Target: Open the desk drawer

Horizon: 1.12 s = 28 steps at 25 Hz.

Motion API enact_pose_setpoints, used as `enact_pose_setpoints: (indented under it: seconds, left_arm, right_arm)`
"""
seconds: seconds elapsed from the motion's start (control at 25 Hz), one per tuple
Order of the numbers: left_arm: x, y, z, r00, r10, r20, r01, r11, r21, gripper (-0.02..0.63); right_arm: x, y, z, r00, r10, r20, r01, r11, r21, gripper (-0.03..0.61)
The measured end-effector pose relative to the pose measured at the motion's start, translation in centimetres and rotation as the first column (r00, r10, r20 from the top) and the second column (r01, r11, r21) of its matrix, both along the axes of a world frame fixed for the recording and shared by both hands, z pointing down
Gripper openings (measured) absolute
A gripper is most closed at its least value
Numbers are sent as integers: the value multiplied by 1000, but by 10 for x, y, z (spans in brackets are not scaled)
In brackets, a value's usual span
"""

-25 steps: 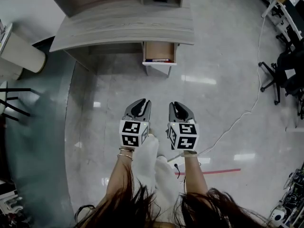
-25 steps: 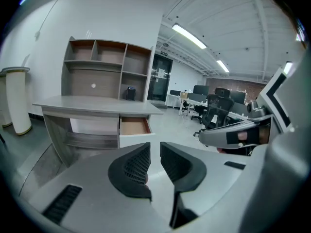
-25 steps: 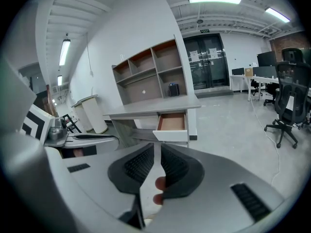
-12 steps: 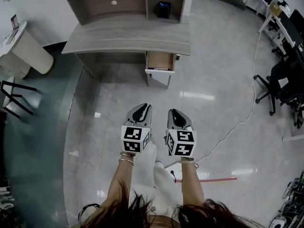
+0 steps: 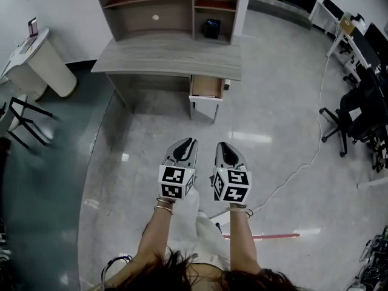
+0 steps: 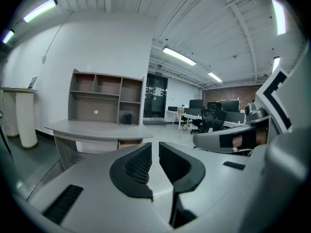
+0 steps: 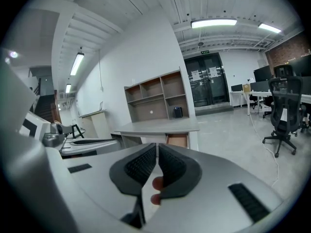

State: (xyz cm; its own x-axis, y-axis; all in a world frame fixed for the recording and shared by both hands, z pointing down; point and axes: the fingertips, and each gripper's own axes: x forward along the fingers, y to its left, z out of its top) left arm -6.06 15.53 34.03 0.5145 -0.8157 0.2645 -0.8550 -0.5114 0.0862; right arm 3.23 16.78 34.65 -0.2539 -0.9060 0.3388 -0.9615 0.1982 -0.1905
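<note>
Two empty tools have just been closing: the left tool (image 5: pixel 188 142) is narrow, the right tool (image 5: pixel 222 145) nearly together. One drawer (image 5: pixel 206 90) sticks out under the bench (image 5: pixel 170 58), farther off than a second ago.

Black office chair (image 5: pixel 357 111) standing at right, white cable (image 5: pixel 306 162) trailing across glossy floor (image 5: pixel 273 120), red tape strip (image 5: pixel 267 236) lying nearby — white pedestal (image 5: pixel 39 71) standing left.

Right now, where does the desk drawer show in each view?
Head view: the drawer is upper centre, pulled out under the desk's right end.
Left gripper view: drawer left of centre, under the desk.
Right gripper view: drawer slightly right of centre, under the desk.
Shared landmark: the shelf unit on the desk.
</note>
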Motion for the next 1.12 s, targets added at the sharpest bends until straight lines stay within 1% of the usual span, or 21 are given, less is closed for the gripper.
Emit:
enact_pose_setpoints:
  seconds: [0.2, 0.48, 0.64, 0.76, 0.88, 1.0, 1.12]
  left_arm:
    - [-2, 16, -28, 1000, -8, -25, 10, 997, 71, 44]
    - [-3, 35, -58, 999, -14, -49, 21, 991, 131, 41]
    - [2, 45, -76, 999, 2, -43, 5, 986, 169, 41]
    - [3, 53, -87, 999, 8, -50, 1, 983, 181, 41]
    - [5, 64, -95, 999, 24, -38, -16, 981, 192, 41]
    - [6, 78, -105, 999, 43, -31, -36, 978, 208, 41]
    - [3, 87, -117, 999, 37, -32, -30, 976, 216, 41]
  right_arm:
    - [-6, 13, -22, 1000, -16, -19, 17, 999, 49, 32]
    - [-7, 31, -46, 1000, -28, -14, 29, 995, 100, 32]
    - [-3, 42, -64, 999, -30, -37, 35, 990, 137, 32]
    - [-4, 50, -77, 997, -33, -64, 43, 986, 162, 32]
    - [-5, 58, -89, 995, -36, -93, 52, 982, 184, 32]
    - [-6, 68, -100, 994, -41, -103, 61, 978, 199, 32]
    - [-8, 77, -111, 993, -46, -104, 67, 976, 209, 32]
